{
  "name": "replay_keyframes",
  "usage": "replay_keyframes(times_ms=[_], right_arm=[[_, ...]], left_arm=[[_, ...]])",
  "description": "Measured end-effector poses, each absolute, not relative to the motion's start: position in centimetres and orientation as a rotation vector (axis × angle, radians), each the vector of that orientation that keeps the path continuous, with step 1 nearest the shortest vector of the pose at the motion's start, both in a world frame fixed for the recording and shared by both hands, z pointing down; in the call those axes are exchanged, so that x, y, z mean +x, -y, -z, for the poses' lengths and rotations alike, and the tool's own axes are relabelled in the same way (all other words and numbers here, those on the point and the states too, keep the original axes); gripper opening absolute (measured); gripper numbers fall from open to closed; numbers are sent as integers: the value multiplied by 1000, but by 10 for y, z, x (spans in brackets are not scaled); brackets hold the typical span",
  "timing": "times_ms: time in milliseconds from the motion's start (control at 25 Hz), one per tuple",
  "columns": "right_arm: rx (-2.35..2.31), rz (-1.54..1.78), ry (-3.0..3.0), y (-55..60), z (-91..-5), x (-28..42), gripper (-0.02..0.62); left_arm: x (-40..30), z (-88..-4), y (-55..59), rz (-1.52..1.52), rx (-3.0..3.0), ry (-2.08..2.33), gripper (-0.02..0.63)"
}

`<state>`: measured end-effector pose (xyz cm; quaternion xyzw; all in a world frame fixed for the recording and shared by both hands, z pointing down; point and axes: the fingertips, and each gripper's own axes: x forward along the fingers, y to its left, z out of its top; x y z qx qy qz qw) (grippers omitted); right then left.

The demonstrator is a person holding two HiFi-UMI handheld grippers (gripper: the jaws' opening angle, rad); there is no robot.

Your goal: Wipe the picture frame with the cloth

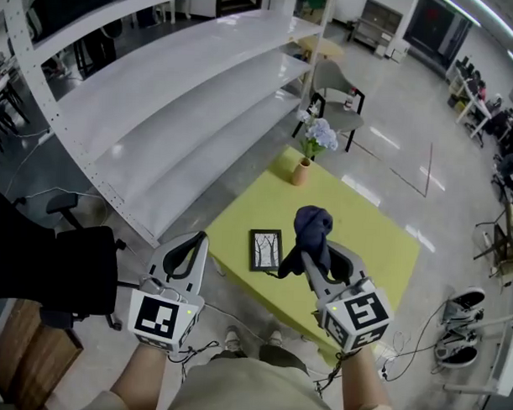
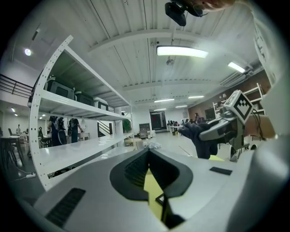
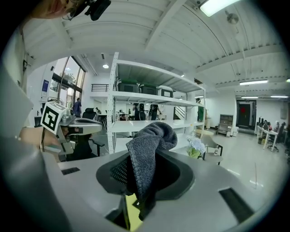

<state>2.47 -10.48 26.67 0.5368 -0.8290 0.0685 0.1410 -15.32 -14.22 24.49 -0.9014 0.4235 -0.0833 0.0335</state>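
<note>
Fingers of right gripper (image 1: 316,262) pinched on cloth (image 1: 311,227), above table (image 1: 373,238); left gripper (image 1: 194,246) fingers together, empty. Picture frame (image 1: 266,250) flat on table, unheld. Risk: frame sliding under wipe, nothing pinning it.

Dark blue cloth (image 1: 313,231) hangs bunched, clamped in right gripper (image 1: 320,253) jaws. Black picture frame (image 1: 266,250) lies flat at its 9 o'clock.

The left gripper (image 1: 196,242) and right gripper (image 1: 324,254) are held out side by side, apart, both pointing forward. The left's jaws are closed together on nothing. The right's jaws pinch a cloth (image 1: 313,230). The left forearm (image 1: 134,381) and right forearm (image 1: 364,385) reach in from below.
</note>
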Motion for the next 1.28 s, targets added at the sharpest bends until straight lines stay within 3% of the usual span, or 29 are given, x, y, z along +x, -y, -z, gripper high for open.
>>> replay_keyframes(times_ms=[640,1280], right_arm=[[1231,-262,2379,201,-350,41,112],[949,-497,2262,255,-528,4,114]], left_arm=[[-77,-342,201,439,-2876,-1341,8],[-52,-511,221,764,-3071,-1403,8]])
